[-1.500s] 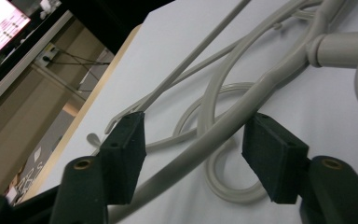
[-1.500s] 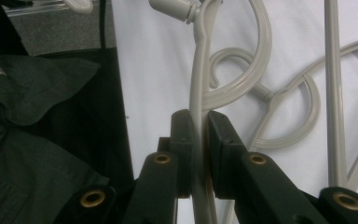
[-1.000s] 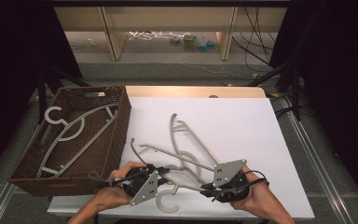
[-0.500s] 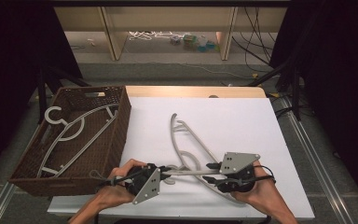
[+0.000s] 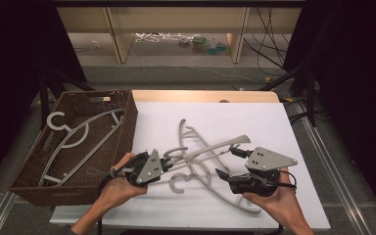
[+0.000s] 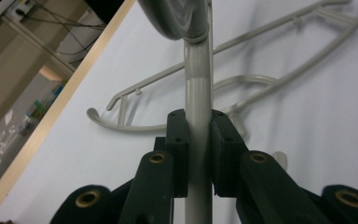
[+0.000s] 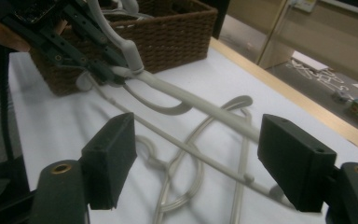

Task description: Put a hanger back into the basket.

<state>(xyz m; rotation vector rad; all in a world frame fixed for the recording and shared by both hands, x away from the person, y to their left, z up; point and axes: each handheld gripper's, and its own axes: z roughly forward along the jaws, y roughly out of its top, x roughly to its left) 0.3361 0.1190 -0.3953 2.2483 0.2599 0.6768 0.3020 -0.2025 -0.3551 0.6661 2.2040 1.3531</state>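
Grey hanger (image 5: 210,149) lifted at the near middle of the white board (image 5: 274,122), clamped at its arm by the left gripper (image 6: 198,140), jaws closed tight on the rod. Second hanger (image 5: 196,174) lying flat beneath, partly crossed under the lifted one. Right gripper (image 7: 205,161) just right of it, jaws spread wide, holding nothing.

Likely step: carrying the hanger left to the basket (image 5: 127,112), where another hanger (image 5: 73,137) already lies. Best done by raising the free end clear of the lower hanger first, hook untangled, then swinging over the basket's right wall with the long arm kept level. Worth steadying the far end with the open tool if it droops.

Basket wall touching the board's left edge; a high rim to clear. Open room far and right on the board; near edge close to both hands.
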